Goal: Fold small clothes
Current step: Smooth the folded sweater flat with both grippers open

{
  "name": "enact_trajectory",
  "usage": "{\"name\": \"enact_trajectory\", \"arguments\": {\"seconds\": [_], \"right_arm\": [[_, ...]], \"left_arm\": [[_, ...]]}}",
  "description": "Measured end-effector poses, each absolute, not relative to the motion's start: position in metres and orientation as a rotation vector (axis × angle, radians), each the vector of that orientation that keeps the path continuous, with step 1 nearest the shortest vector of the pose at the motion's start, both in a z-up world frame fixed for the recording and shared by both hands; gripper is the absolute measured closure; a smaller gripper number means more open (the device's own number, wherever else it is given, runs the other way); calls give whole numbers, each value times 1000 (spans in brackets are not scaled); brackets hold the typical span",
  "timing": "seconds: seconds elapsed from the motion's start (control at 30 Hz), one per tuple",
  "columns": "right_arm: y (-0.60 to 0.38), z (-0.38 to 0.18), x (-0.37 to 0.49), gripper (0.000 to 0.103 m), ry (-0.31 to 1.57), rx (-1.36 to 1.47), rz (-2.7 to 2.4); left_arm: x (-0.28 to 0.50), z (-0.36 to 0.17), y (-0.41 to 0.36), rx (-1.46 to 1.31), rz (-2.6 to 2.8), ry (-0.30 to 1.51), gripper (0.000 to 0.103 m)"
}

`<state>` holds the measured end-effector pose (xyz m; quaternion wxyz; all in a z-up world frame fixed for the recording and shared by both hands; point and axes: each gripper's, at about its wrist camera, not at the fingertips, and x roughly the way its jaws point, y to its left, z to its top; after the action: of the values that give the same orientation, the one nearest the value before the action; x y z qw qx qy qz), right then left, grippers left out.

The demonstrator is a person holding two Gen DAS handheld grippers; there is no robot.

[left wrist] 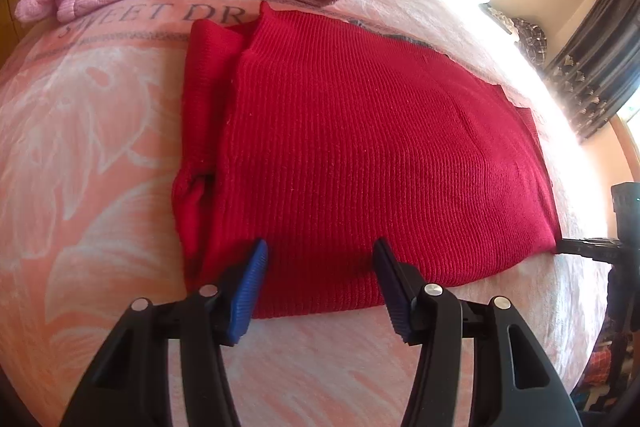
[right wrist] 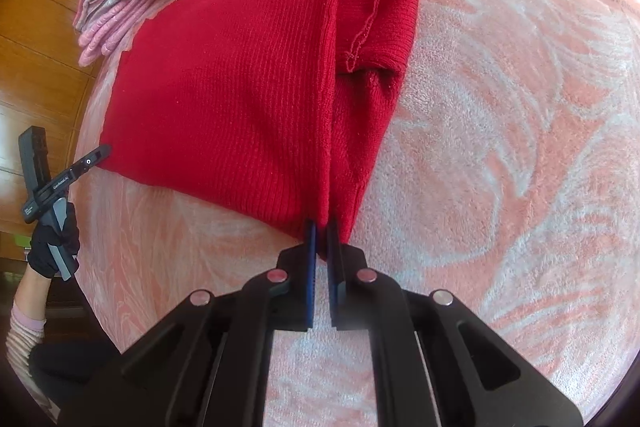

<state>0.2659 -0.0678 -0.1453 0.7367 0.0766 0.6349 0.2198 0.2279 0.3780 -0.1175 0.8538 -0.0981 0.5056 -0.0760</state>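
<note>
Left claw [left wrist: 320,247] agape, right claw [right wrist: 322,227] clamped.

Blanket [right wrist: 520,107]: "DREAM", partly hidden "SWEET DR". Left hand-held gripper [right wrist: 100,151]: "GenRobot.AI".

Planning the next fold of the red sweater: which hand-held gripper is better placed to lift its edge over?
Right. The right hand-held gripper is already shut on the red sweater's near corner, so it could probably carry that edge over. The left hand-held gripper is open above the hem, gripping nothing.
</note>
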Motion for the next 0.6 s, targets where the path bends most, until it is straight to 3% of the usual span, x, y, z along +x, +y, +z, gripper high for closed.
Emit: {"name": "enact_trajectory", "arguments": {"seconds": [0.1,0.23,0.3,0.37,0.47,0.6], "right_arm": [[-64,-145,267,99,1394,152,483],[-66,-138,269,92,1389,185,496],[-71,-127,272,68,1363,223,513],[-78,-111,279,50,1318,240,498],[-92,-99,295,50,1276,314,487],[-104,-111,316,42,1292,375,455]], "left_arm": [[228,-119,374,-191,-169,1053,37],[230,-114,373,-211,-166,1060,36],[234,-106,377,-275,-181,1047,36],[239,-95,380,-311,-180,1022,36],[251,-83,379,-318,-163,985,34],[267,-85,375,-335,-149,988,30]]}}
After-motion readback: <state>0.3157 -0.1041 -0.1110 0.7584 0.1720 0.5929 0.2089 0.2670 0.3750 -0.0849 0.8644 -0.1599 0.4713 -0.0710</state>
